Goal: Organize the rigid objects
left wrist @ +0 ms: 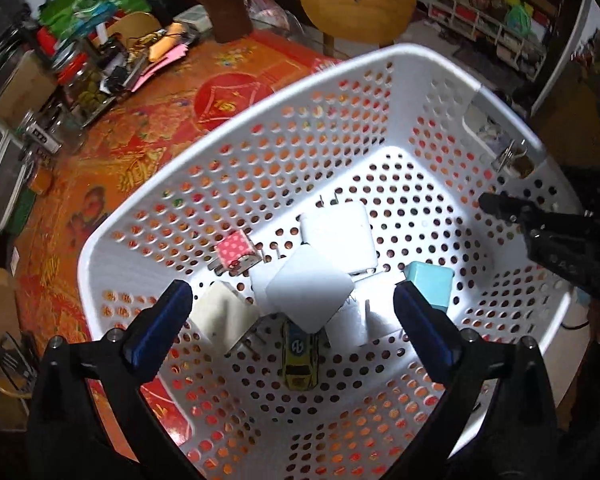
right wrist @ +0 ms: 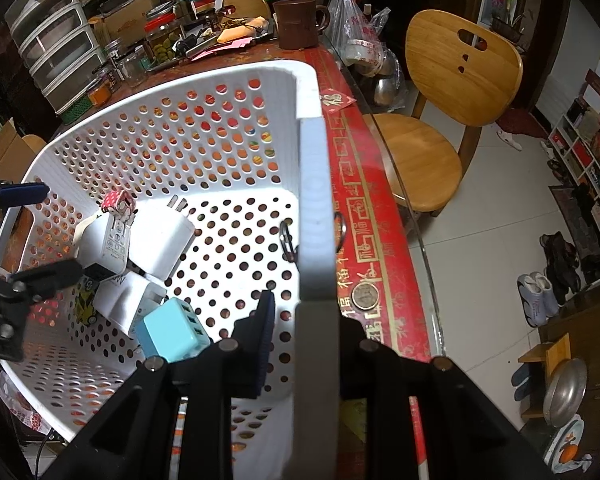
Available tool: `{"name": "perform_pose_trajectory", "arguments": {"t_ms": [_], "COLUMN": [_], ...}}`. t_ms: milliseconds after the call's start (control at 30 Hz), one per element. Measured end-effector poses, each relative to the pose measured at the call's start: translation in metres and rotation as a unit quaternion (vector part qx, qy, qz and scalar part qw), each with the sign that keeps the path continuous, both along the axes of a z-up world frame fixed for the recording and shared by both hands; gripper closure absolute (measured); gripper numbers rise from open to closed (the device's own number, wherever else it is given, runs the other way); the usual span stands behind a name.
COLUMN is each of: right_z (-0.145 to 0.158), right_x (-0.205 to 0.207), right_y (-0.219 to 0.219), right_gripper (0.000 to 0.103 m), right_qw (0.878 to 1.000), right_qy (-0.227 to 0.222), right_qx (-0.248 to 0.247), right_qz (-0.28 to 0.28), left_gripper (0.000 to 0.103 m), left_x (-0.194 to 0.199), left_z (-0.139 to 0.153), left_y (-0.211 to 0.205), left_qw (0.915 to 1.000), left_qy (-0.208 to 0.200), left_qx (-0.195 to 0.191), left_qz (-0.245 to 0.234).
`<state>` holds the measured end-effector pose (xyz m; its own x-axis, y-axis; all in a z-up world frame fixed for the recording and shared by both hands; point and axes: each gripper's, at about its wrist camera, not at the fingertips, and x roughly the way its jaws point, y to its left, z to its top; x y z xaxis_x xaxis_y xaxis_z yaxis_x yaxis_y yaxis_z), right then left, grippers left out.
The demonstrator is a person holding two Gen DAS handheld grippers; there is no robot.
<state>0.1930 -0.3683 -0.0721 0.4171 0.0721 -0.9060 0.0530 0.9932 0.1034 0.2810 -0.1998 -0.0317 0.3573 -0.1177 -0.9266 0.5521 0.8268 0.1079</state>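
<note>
Left wrist: left tool wide, empty, over chargers; right tool clamps basket rim.

One white perforated basket stands on the table. Inside the basket: five white chargers, one light-blue charger, one pink dotted charger, one yellow toy car. Beside the basket: one coin, one wooden chair.
</note>
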Motion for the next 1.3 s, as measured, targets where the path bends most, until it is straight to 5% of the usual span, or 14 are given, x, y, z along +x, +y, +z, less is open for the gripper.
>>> {"name": "perform_pose_trajectory", "arguments": {"t_ms": [167,300,500,633,733,867,1033,1300], "right_z": [0.001,0.016,0.076,0.116,0.129,0.129,0.116,0.107], "right_x": [-0.001,-0.018,-0.088,-0.154,-0.185,-0.206,-0.224,-0.243], "right_y": [0.000,0.011,0.032,0.038,0.043,0.052,0.071,0.079], "right_gripper": [0.076,0.020,0.004,0.000,0.000,0.000,0.000,0.000], "right_qw": [1.000,0.998,0.981,0.951,0.938,0.949,0.955,0.958], "right_qy": [-0.006,-0.049,-0.187,-0.309,-0.343,-0.315,-0.294,-0.285], "right_qx": [-0.001,-0.041,-0.048,-0.026,-0.029,0.002,-0.027,-0.017], "right_qz": [-0.004,0.002,0.004,-0.021,-0.046,-0.030,-0.021,-0.018], "left_gripper": [0.001,0.001,0.001,0.001,0.001,0.001,0.001,0.001], "left_x": [-0.018,-0.057,-0.123,-0.175,-0.213,-0.251,-0.285,-0.288], "left_z": [0.026,0.060,0.076,0.081,0.083,0.080,0.070,0.057], "left_y": [0.027,0.070,0.104,0.123,0.130,0.130,0.127,0.124], "left_qw": [0.9968,0.9786,0.9575,0.9473,0.9434,0.9448,0.9441,0.9446], "left_qy": [-0.051,-0.144,-0.244,-0.269,-0.272,-0.265,-0.267,-0.243], "left_qx": [-0.055,-0.131,-0.114,-0.126,-0.142,-0.138,-0.128,-0.144], "left_qz": [0.027,0.068,0.104,0.118,0.126,0.134,0.145,0.167]}}
